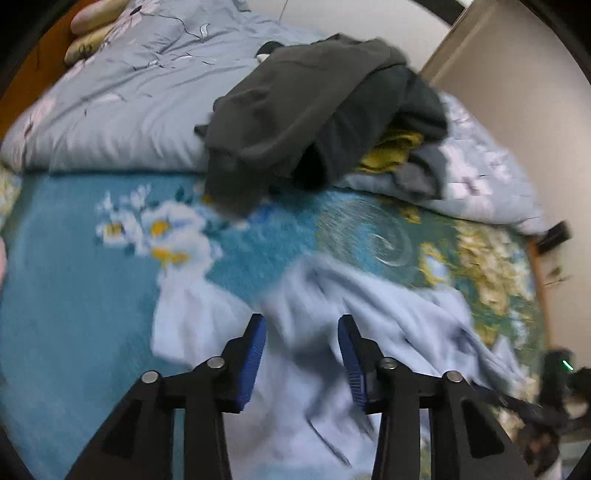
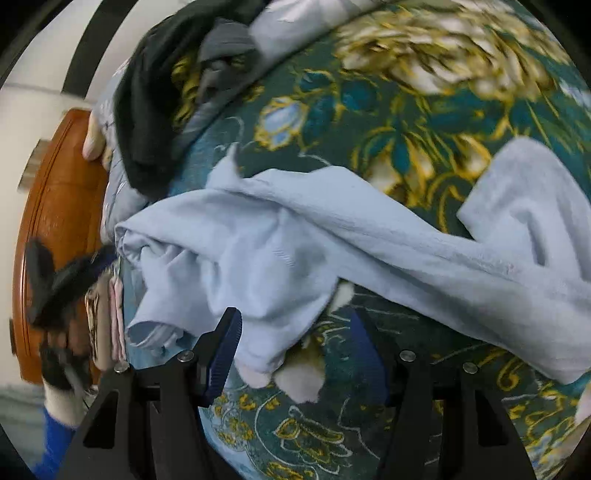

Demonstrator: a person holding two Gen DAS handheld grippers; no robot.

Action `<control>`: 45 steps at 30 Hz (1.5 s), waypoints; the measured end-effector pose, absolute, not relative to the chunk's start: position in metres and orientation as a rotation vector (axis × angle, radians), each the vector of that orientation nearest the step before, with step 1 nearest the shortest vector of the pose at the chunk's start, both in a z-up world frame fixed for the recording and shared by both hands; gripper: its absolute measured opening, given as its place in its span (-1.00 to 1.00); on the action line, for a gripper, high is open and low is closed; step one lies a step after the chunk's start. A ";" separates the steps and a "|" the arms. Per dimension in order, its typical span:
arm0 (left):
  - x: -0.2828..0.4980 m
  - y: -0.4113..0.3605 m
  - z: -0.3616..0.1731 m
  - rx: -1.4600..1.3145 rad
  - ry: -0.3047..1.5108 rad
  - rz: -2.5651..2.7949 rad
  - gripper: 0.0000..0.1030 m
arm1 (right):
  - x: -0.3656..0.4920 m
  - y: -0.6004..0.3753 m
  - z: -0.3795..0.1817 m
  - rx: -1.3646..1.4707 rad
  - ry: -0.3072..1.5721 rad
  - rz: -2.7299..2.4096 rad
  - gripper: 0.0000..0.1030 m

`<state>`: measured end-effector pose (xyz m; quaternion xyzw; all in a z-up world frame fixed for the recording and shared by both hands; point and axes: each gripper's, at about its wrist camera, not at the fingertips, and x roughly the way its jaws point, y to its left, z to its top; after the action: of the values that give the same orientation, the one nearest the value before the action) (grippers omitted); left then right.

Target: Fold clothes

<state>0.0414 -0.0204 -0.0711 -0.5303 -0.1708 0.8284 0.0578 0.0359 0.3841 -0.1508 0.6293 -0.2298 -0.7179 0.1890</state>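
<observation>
A pale blue garment (image 1: pixel 317 332) lies crumpled on the teal floral blanket (image 1: pixel 74 280). My left gripper (image 1: pixel 302 325) is open right above it, blue pads either side of a fold, holding nothing. In the right wrist view the same garment (image 2: pixel 295 236) stretches across the blanket (image 2: pixel 369 110), one sleeve (image 2: pixel 524 192) at the right. My right gripper (image 2: pixel 295 328) is open, its fingers straddling the garment's lower hanging edge without gripping. The left gripper also shows in the right wrist view at the left edge (image 2: pixel 55 291).
A heap of dark grey clothes (image 1: pixel 314 110) with a yellow piece (image 1: pixel 391 151) sits on the grey-blue duvet (image 1: pixel 129 92) beyond the garment. Pillows (image 1: pixel 96 22) lie at the far left. A wooden bed board (image 2: pixel 55 221) and white wall border the bed.
</observation>
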 end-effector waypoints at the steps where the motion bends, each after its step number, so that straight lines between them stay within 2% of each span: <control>1: 0.053 -0.014 -0.071 -1.594 -0.508 2.496 -0.02 | 0.034 0.386 -0.154 1.773 -0.680 -2.017 0.21; 3: 0.064 0.002 -0.076 -1.592 -0.444 2.459 0.09 | 0.031 0.388 -0.161 1.776 -0.765 -2.009 0.21; 6: 0.062 0.025 -0.091 -1.635 -0.383 2.397 0.10 | 0.026 0.388 -0.171 1.789 -0.912 -1.980 0.21; 8: 0.049 0.031 -0.103 -1.662 -0.419 2.370 0.10 | 0.024 0.387 -0.177 1.777 -1.000 -1.988 0.18; 10: 0.035 0.030 -0.110 -1.659 -0.503 2.354 0.10 | 0.023 0.386 -0.180 1.763 -1.067 -2.006 -0.12; 12: 0.024 0.026 -0.113 -1.638 -0.581 2.368 0.10 | 0.024 0.384 -0.184 1.755 -1.137 -2.009 -0.33; 13: 0.019 0.025 -0.115 -1.626 -0.619 2.376 0.10 | 0.024 0.384 -0.185 1.744 -1.172 -2.006 -0.62; 14: 0.015 0.022 -0.117 -1.628 -0.649 2.381 0.07 | 0.025 0.383 -0.185 1.732 -1.197 -1.999 -0.74; 15: 0.013 0.021 -0.118 -1.633 -0.667 2.381 -0.05 | 0.025 0.382 -0.183 1.720 -1.216 -1.989 -0.81; 16: 0.011 0.019 -0.120 -1.637 -0.681 2.379 -0.20 | 0.025 0.380 -0.180 1.700 -1.222 -1.980 -0.83; 17: 0.010 0.018 -0.120 -1.640 -0.685 2.384 -0.57 | 0.024 0.378 -0.176 1.678 -1.228 -1.971 -0.83; 20: 0.013 0.010 -0.115 -1.624 -0.712 2.403 -0.79 | 0.020 0.372 -0.158 1.589 -1.231 -1.939 -0.85; 24: 0.022 -0.004 -0.089 -1.525 -0.709 2.437 -0.82 | 0.009 0.368 -0.123 1.428 -1.272 -1.899 -0.86; 30: 0.045 -0.033 -0.014 -1.322 -0.619 2.583 -0.82 | -0.010 0.363 -0.054 1.163 -1.305 -1.858 -0.86; 37: 0.087 -0.074 0.092 -0.995 -0.584 2.773 -0.82 | -0.012 0.360 0.052 0.887 -1.207 -1.838 -0.86; 40: 0.118 -0.074 0.110 -0.939 -0.525 2.794 -0.82 | -0.008 0.358 0.097 0.776 -1.159 -1.827 -0.86; 45: 0.170 -0.072 0.136 -0.858 -0.422 2.817 -0.82 | 0.044 0.372 0.126 0.702 -1.098 -1.818 -0.86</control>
<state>0.1702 -0.0721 0.1365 -0.2873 -0.1414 0.9437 0.0833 0.0441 0.3724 0.1261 0.2823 -0.4414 -0.7310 0.4371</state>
